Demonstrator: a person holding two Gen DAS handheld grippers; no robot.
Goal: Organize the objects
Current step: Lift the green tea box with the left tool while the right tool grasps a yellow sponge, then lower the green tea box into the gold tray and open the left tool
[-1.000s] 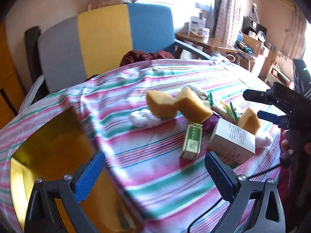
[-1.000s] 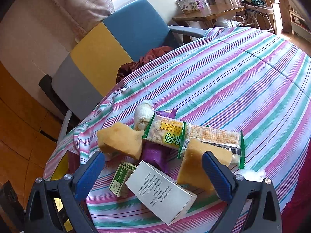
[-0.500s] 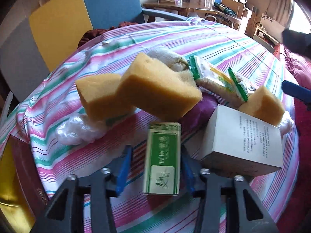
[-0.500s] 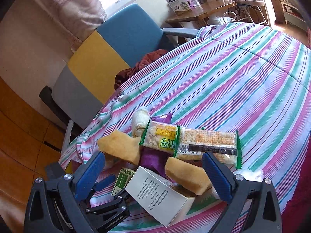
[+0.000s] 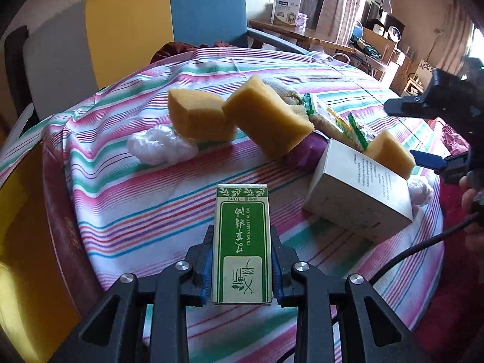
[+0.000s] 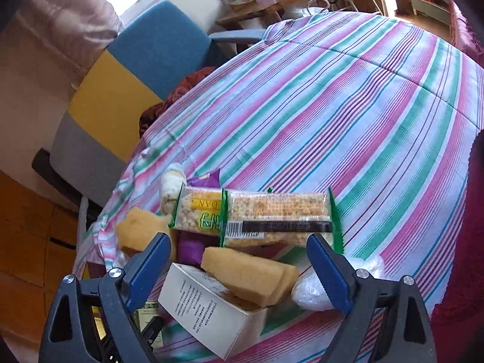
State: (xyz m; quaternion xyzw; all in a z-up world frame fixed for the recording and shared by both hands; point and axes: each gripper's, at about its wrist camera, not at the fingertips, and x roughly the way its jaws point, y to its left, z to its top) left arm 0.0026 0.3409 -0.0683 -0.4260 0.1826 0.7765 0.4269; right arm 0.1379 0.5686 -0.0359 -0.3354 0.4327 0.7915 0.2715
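Note:
My left gripper is shut on a small green essential oil box, held above the striped tablecloth. Ahead lie two yellow sponges, a white box, a third sponge, snack bars and a purple packet. My right gripper is open above the third sponge and the white box, with the snack bars just beyond. It also shows at the right of the left wrist view.
A crumpled white plastic wad lies left of the sponges, another by my right finger. A yellow bin stands at the table's left edge. A grey, yellow and blue chair stands behind the table.
My left gripper closed on the green box and lifted it back from the pile. My right gripper moved closer over the third sponge and white box.

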